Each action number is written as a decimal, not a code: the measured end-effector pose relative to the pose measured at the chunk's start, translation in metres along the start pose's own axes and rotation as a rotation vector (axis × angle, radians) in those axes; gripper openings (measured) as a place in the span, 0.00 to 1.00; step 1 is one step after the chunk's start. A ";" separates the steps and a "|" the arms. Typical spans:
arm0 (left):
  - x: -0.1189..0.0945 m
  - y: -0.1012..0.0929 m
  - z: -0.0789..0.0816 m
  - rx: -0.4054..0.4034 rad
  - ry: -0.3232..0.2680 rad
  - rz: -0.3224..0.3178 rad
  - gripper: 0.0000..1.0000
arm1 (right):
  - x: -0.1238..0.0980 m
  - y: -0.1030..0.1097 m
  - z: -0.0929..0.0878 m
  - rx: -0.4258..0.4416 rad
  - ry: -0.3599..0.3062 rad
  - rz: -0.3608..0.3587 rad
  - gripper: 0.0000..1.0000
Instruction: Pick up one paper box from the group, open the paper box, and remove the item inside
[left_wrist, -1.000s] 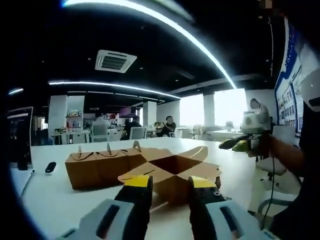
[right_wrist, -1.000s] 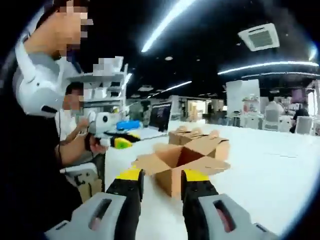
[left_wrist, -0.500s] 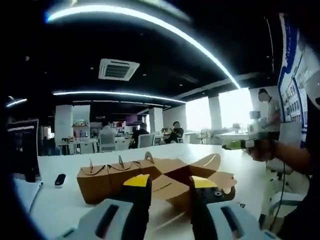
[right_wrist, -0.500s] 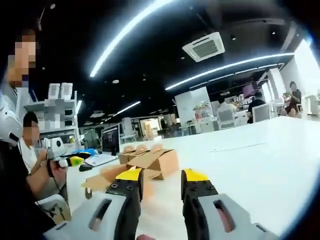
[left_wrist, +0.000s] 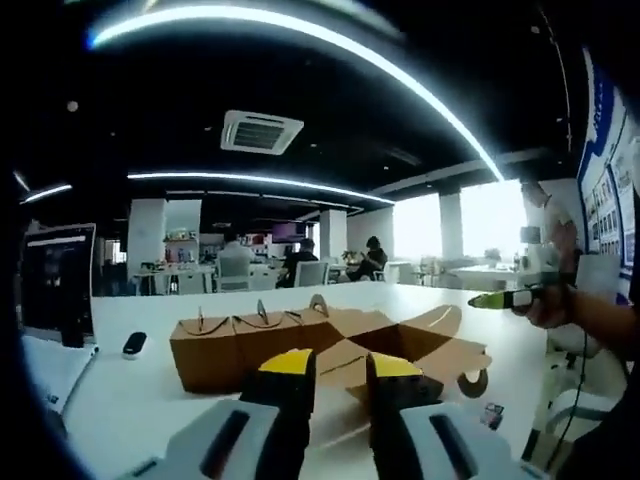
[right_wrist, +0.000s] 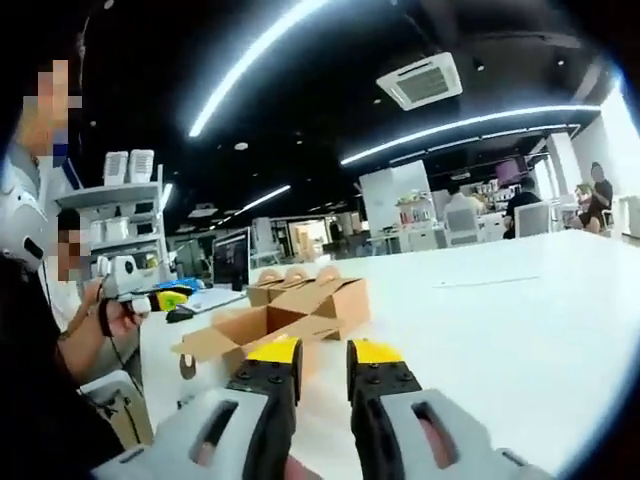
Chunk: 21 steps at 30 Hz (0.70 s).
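An open brown paper box (left_wrist: 405, 343) sits on the white table (left_wrist: 120, 400) with its flaps spread, just beyond my left gripper (left_wrist: 340, 366). That gripper's yellow-tipped jaws stand a narrow gap apart with nothing between them. A row of closed brown boxes (left_wrist: 235, 340) with handles adjoins the open box on the left. In the right gripper view the open box (right_wrist: 245, 330) lies just past my right gripper (right_wrist: 323, 352), whose jaws are also slightly apart and empty. The closed boxes (right_wrist: 300, 292) stand behind it. The right gripper (left_wrist: 505, 298) also shows at the far right, held off the table.
A dark monitor (left_wrist: 55, 290) and a small black object (left_wrist: 134, 343) are at the table's left end. A small item (left_wrist: 490, 414) lies near the table edge on the right. The person's hand (right_wrist: 115, 312) holds the left gripper (right_wrist: 172, 297). Seated people and desks fill the background.
Both grippers' jaws have narrowed their gaps. Both views have shifted with the hands; in the right gripper view the open box has come back close in front of the jaws.
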<state>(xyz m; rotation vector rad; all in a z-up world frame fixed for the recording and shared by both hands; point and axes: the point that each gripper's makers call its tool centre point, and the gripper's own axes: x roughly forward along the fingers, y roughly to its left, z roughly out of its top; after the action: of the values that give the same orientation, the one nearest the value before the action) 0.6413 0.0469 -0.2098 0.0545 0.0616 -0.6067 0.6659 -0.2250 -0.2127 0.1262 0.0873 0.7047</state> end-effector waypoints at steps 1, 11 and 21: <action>0.001 -0.001 -0.002 0.005 0.007 -0.005 0.23 | 0.001 0.000 0.000 -0.002 0.002 0.001 0.20; 0.007 -0.008 -0.006 0.040 0.017 0.004 0.23 | 0.003 0.008 0.003 -0.013 0.038 0.001 0.24; -0.004 0.011 0.004 -0.019 -0.027 0.046 0.30 | -0.003 0.016 0.008 -0.014 -0.005 0.010 0.29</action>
<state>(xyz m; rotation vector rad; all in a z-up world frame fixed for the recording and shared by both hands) 0.6447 0.0583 -0.2055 0.0295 0.0402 -0.5602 0.6545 -0.2150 -0.2018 0.1149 0.0774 0.7145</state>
